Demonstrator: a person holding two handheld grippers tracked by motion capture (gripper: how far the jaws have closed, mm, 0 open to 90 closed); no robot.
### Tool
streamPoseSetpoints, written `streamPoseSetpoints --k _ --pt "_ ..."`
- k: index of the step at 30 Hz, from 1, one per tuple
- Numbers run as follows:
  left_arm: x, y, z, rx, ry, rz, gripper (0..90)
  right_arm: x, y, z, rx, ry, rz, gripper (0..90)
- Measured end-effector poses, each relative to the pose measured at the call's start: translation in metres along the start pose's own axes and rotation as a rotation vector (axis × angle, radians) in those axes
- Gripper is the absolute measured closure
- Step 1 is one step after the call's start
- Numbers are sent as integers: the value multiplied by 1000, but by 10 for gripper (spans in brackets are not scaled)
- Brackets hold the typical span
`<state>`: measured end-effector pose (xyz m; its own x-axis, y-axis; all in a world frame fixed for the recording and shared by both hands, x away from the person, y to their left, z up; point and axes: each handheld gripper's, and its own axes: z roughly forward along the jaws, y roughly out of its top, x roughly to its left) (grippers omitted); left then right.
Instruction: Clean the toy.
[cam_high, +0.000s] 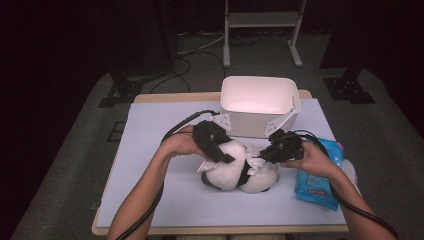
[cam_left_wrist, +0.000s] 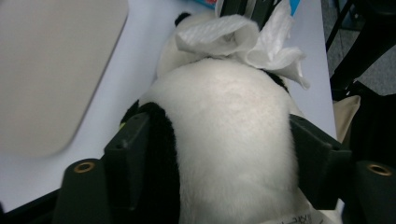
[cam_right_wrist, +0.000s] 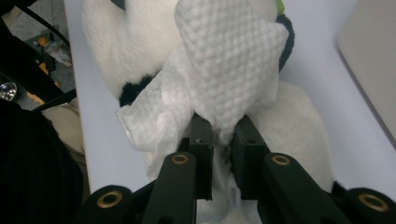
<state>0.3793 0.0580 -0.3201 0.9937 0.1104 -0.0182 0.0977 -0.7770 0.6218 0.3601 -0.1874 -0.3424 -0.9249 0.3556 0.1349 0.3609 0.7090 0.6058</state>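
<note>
Left hand-held gripper (cam_high: 216, 150) straddles the plush panda (cam_high: 239, 172) mid-tabletop (cam_high: 150, 150); in its own view I see the jaws flanking the white body (cam_left_wrist: 233, 140), though whether they press I can't tell. Panda's long axis runs left–right, so both hands are about equally near. Right hand-held gripper (cam_high: 264, 156) is clenched on a white wipe (cam_right_wrist: 229, 70) draped over the toy — wiping seems next. Panda's face is hidden; a white bin (cam_high: 260, 97) sits beyond, and a blue wipe pack (cam_high: 320, 182) lies right.
</note>
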Motion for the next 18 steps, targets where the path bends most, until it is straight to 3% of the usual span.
streamPoseSetpoints --k 6,10,18 --pt "-12 -12 -8 -14 11 -49 114 20 14 9 54 -24 -54 801" --pt "-15 -17 -16 -43 36 -70 94 30 18 11 85 -30 -79 801" --pt "-21 -29 -22 -63 80 -109 62 36 15 13 86 -1 -89 801"
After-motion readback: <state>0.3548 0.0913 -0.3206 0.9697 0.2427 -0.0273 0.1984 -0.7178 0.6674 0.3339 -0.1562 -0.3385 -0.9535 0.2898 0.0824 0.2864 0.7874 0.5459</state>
